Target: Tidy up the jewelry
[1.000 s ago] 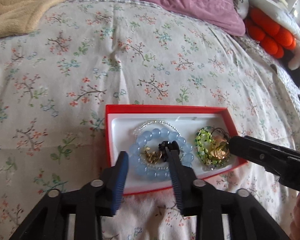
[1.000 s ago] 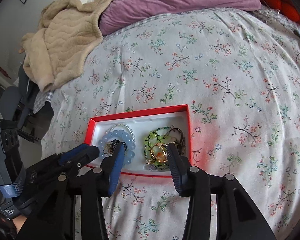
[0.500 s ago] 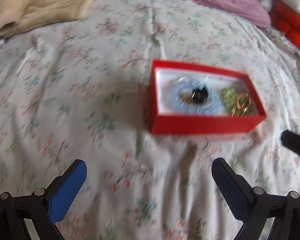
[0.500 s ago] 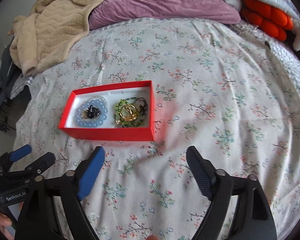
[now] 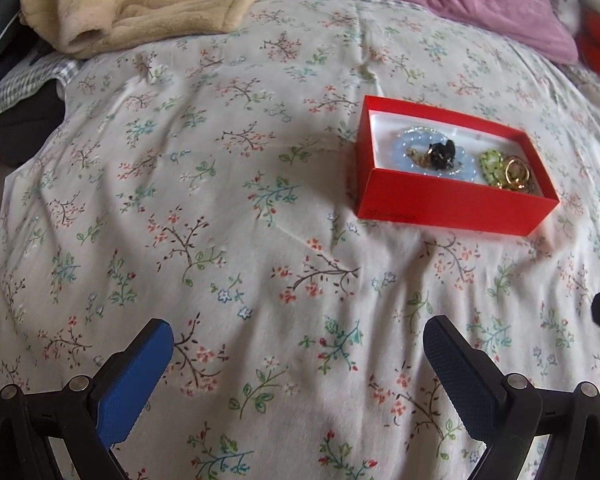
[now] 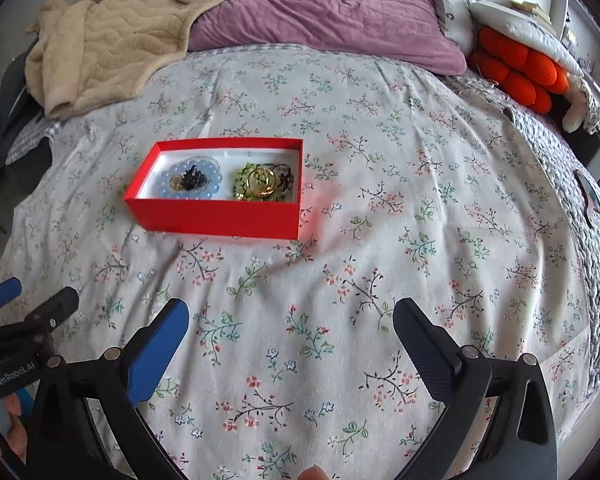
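Observation:
A red box (image 5: 444,204) with a white lining sits on the floral bedspread; it also shows in the right wrist view (image 6: 220,216). Inside lie a pale blue bead bracelet (image 5: 400,148) with a black piece (image 5: 442,154) in its middle, a green bead bracelet (image 5: 490,162) and gold rings (image 5: 514,172). The same pieces show in the right wrist view: blue bracelet (image 6: 216,184), green bracelet (image 6: 242,176), gold rings (image 6: 262,184). My left gripper (image 5: 298,346) is open and empty, well short of the box. My right gripper (image 6: 290,322) is open and empty, also back from the box.
A beige blanket (image 6: 112,28) and a purple pillow (image 6: 324,8) lie at the head of the bed. An orange plush item (image 6: 516,72) sits at the far right. The bed drops off at the left edge (image 5: 4,152). The left gripper's body (image 6: 24,328) shows at the lower left of the right wrist view.
Both grippers have pulled back from the box and opened wide. A second ago their fingers were down at the jewelry in the box; now they are empty.

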Motion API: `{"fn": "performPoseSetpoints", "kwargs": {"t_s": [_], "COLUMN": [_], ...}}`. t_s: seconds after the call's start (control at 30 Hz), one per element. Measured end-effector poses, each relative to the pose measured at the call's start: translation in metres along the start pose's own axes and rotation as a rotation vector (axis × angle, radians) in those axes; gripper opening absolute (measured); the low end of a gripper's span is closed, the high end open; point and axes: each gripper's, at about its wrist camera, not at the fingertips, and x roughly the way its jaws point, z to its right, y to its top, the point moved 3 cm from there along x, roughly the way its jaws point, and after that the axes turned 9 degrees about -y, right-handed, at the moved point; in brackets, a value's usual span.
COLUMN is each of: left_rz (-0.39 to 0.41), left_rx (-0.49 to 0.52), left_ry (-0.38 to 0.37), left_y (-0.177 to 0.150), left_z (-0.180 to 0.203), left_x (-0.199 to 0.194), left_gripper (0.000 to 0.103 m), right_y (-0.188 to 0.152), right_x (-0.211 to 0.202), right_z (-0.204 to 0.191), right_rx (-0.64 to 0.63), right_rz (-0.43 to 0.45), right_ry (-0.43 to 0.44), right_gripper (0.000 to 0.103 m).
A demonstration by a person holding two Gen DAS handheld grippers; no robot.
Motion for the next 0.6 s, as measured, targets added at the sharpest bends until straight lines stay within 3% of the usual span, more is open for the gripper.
{"fn": "performPoseSetpoints", "kwargs": {"t_s": [0.6], "left_rz": [0.005], "left_rx": [0.027], "left_ry": [-0.001], "left_y": [-0.001], "left_z": [0.001], "left_x": [0.003], "left_gripper": [0.102], "right_y": [-0.001], "right_x": [0.011], "right_z": [-0.016], "right_rx": [-0.019], "right_rz": [-0.036], "right_ry": [-0.027], "right_gripper": [0.103]}}
